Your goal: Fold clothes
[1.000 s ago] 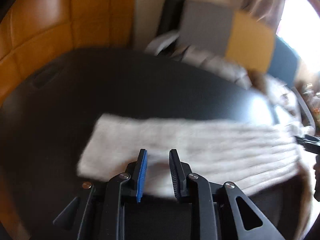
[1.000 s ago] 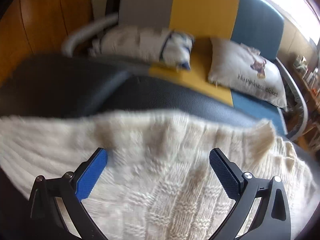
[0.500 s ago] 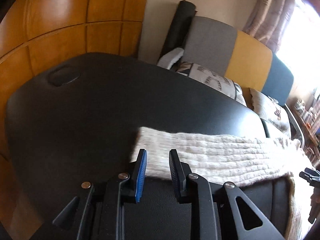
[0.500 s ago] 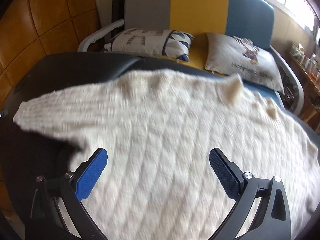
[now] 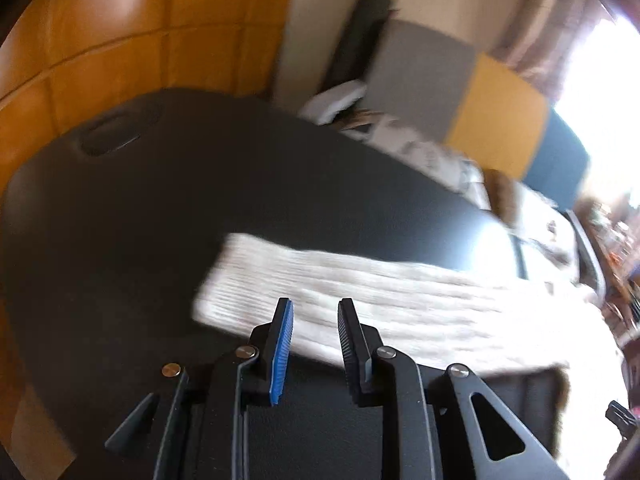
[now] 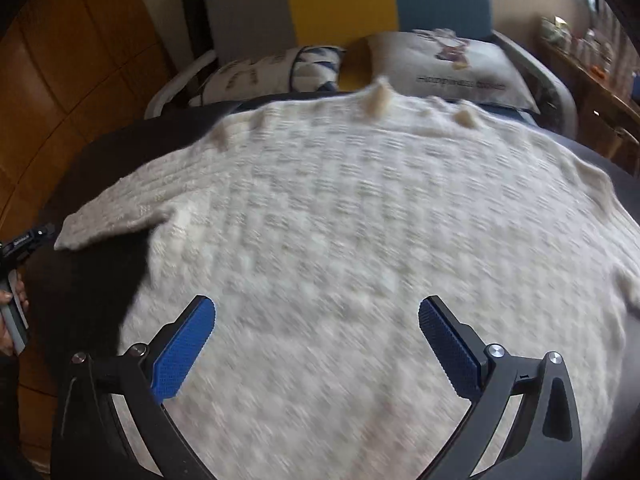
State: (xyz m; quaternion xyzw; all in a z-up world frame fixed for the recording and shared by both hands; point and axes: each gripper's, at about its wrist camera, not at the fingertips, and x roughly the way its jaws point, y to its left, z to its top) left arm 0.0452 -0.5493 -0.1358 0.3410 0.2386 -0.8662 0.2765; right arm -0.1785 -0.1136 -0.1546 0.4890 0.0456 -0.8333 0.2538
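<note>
A cream knitted sweater (image 6: 360, 220) lies spread flat on a black padded table (image 6: 80, 300). One sleeve (image 5: 360, 292) stretches left across the table in the left wrist view. My left gripper (image 5: 314, 312) hovers at the near edge of the sleeve, its jaws narrowly apart with nothing between them. My right gripper (image 6: 316, 320) is wide open above the sweater's body, holding nothing. The left gripper also shows at the left edge of the right wrist view (image 6: 20, 248).
A sofa with grey, yellow and blue back panels (image 6: 340, 0) stands behind the table, with two printed cushions (image 6: 452, 68) on it. Orange wall panels (image 5: 100, 40) lie to the left. A recess (image 5: 108, 140) marks the table's far left end.
The right gripper has pulled back and risen, so more of the sweater shows. The left gripper has shifted relative to the sleeve end. Both jaws kept their width.
</note>
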